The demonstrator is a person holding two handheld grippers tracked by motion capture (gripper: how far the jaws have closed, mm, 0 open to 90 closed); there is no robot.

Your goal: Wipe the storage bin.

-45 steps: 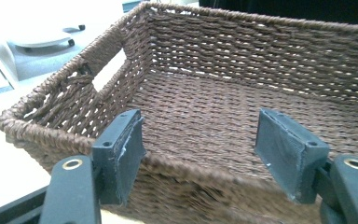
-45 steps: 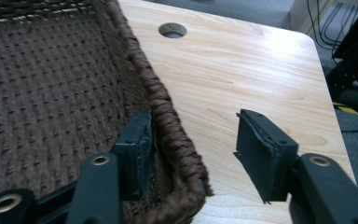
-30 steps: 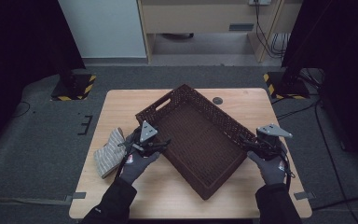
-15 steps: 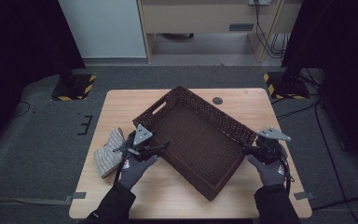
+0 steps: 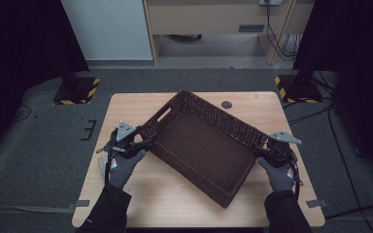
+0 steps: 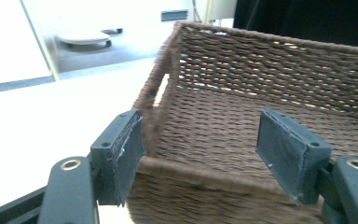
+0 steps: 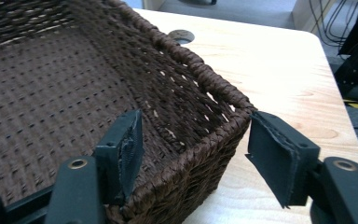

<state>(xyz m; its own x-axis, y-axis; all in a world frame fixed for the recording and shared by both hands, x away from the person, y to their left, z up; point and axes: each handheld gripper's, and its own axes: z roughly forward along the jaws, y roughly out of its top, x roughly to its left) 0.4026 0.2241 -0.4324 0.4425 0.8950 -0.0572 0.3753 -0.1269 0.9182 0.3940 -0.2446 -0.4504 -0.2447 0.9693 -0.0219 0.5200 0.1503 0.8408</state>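
Note:
A dark brown woven basket (image 5: 201, 145) lies empty and turned diagonally on the wooden table (image 5: 252, 104). My left gripper (image 5: 143, 142) is at its left corner, just below the handle slot. In the left gripper view the left gripper (image 6: 204, 140) stands open across that corner of the basket (image 6: 270, 74), one pad outside against the weave, the other over the inside, apart from it. My right gripper (image 5: 260, 151) is at the right corner. Its jaws (image 7: 200, 149) have just been closing and straddle the basket wall (image 7: 205, 116), with a gap at the outer pad.
A small round hole (image 5: 227, 104) sits in the tabletop behind the basket. A pale folded cloth (image 5: 102, 162) lies under my left hand near the table's left edge. Two black-and-yellow stand bases (image 5: 75, 92) rest on the floor beyond the table.
My left hand has moved left along the basket's near-left side to its corner, covering the folded cloth. The right hand has stayed at the right corner.

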